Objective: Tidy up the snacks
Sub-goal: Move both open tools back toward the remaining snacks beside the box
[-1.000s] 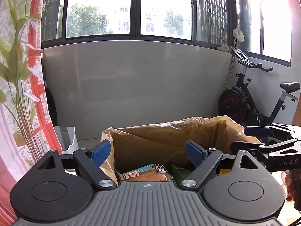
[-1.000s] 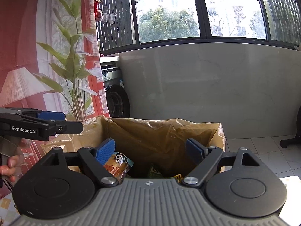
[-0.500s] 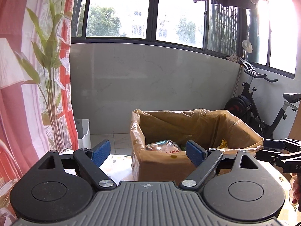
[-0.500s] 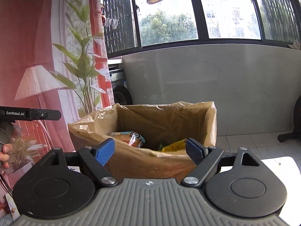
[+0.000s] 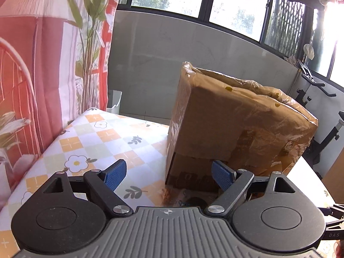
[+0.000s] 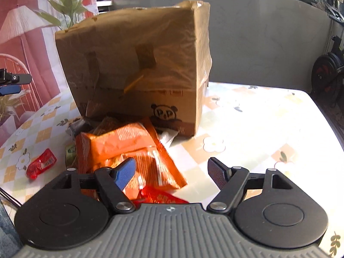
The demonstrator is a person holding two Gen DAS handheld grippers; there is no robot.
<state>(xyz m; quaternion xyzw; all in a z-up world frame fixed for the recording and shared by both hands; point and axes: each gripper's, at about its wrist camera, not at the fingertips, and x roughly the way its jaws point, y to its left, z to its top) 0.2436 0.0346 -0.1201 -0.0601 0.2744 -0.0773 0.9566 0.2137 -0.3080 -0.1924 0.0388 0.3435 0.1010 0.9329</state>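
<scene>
Right tool (image 6: 172, 171) hides red packet (image 6: 159, 196) — print blurred.

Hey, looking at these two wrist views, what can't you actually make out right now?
- Inside of the cardboard box: both views, hidden by its own walls.
- Print on the orange snack bag: right wrist view, motion blur.
- Red packet: right wrist view, mostly covered by the gripper body.
- Dark item under the box: left wrist view, shadowed.

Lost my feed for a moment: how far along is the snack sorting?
Done, from earlier views: several packets lie inside the cardboard box.
In hand: nothing. The right gripper has just been closing a little, empty, over the orange snack bag; the left gripper is open beside the box.
Left: that bag, the small red packet and other wrappers on the table.
</scene>
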